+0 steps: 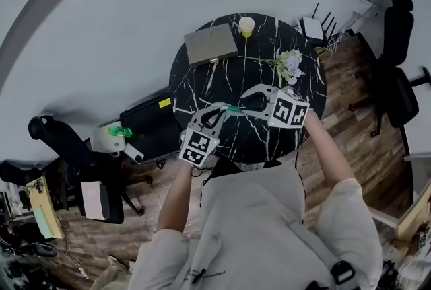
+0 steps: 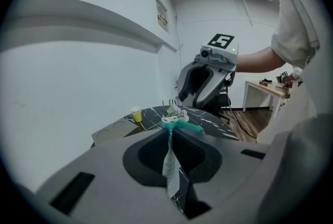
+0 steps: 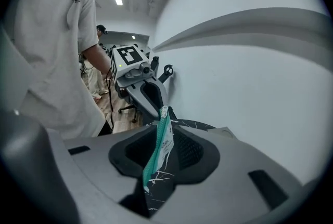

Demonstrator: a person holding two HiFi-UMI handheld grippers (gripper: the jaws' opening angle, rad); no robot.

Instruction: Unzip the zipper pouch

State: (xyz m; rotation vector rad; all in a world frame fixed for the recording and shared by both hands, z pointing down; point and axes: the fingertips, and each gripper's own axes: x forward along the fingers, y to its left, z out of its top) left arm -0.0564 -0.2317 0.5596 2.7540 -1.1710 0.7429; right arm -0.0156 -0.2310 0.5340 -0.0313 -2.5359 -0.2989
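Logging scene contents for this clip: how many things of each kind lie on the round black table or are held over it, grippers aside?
Zipper pouch: 1
Yellow cup: 1
Flower bunch: 1
Grey flat case: 1
Total: 4
Antenna box, off to the side: not counted

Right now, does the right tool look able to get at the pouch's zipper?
Probably yes. The teal zipper runs between the right tool's open jaws, so closing them should catch it. The left tool, shut on the pouch, holds the other end, and nothing stands in the way.
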